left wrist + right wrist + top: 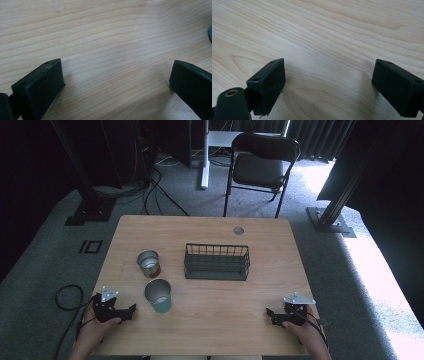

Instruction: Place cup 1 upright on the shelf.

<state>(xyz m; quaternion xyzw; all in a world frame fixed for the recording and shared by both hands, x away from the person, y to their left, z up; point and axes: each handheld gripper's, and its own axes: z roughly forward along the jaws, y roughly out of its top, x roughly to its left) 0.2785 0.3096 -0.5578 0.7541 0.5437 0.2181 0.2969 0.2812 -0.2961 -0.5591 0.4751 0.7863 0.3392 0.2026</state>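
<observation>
both grippers rest low on the wooden worktop [210,320], the left gripper [131,311] and right gripper [270,314] each with jaws spread wide and holding nothing. a teal cup [158,295] stands just beside the left gripper, a steel cup [148,263] behind it, next to a wire basket [216,262] at the middle.

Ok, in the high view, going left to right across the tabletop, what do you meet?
Left gripper → brown-sided metal cup → teal metal cup → dark wire basket → right gripper, all on the light wooden table.
</observation>
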